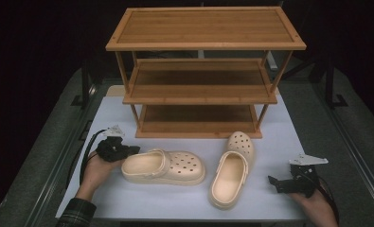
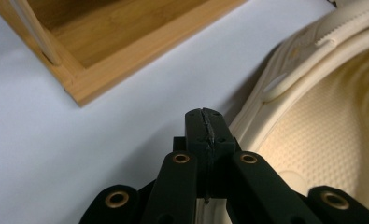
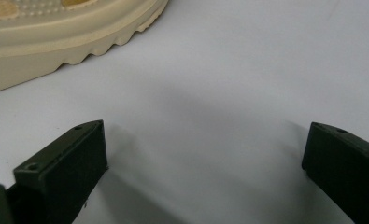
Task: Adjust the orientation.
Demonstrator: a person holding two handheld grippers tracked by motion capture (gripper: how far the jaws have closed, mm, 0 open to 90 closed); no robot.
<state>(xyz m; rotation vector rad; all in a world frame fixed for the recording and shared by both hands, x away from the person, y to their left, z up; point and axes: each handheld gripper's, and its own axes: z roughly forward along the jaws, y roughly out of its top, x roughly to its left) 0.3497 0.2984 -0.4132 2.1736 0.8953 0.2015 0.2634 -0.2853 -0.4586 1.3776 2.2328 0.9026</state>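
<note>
- Two cream clogs lie on the white table in front of a three-tier wooden shoe rack [image 1: 201, 94]; none of its shelves holds a shoe, so I judge the putting-away has not started.
- The left clog [image 1: 165, 166] lies crosswise, toe to the right, heel strap toward my left hand.
- The right clog [image 1: 232, 172] lies nearly lengthwise, toe toward the rack, just beside the first clog's toe.
- My left gripper [image 1: 130, 150] sits at the heel of the left clog. In the left gripper view its jaws are pressed together, with nothing visibly between them, and their tip lies right against the clog's heel rim [image 2: 285, 93], beside the opening.
- I read this as lining up for a grasp, not a hold; the jaws would have to spread before taking the rim.
- My right gripper [image 1: 278, 182] rests low on the table [image 1: 279, 142] to the right of the right clog, jaws spread wide over bare surface, with that clog's ridged sole edge [image 3: 79, 42] ahead.
- Left to do, as I judge it: grip each clog, lift it, and set both on a shelf.
</note>
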